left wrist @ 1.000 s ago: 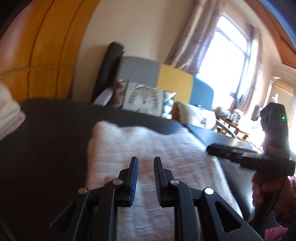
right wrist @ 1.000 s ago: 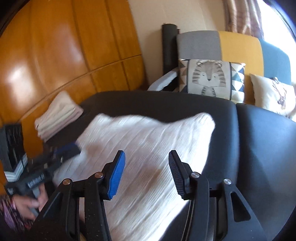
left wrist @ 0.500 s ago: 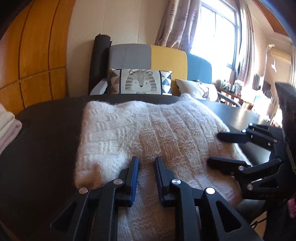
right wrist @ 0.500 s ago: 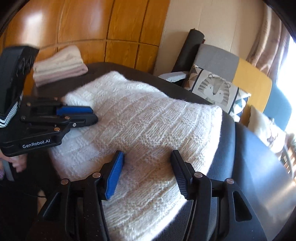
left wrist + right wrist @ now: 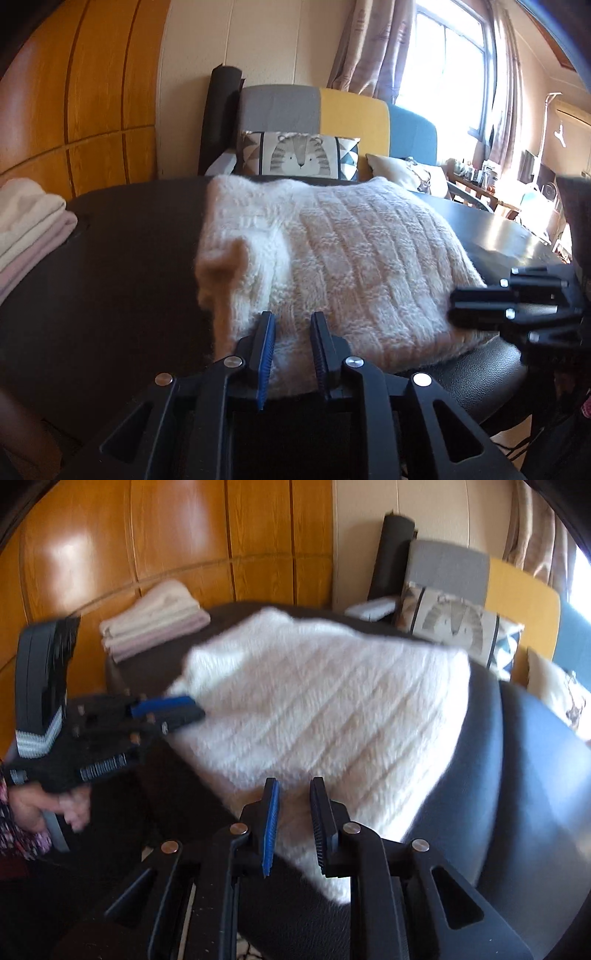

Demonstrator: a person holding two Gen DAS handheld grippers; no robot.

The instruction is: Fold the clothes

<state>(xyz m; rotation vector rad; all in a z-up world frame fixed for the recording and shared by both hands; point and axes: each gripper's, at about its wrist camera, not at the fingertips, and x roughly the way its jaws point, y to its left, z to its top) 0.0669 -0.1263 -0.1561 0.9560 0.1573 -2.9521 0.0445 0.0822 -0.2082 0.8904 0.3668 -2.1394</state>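
Sweater [image 5: 351, 266] half-folded; stack [image 5: 29, 225] at 9 o'clock done. Left tongs [image 5: 291, 354] opening, right tongs [image 5: 293, 823] closing, both around its near hem.

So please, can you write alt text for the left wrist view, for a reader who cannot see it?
The left gripper, jaws opening, straddles the near edge of a white knitted sweater lying on a dark table. The right gripper reaches the sweater's right side. Folded clothes sit far left, a patchwork sofa behind.
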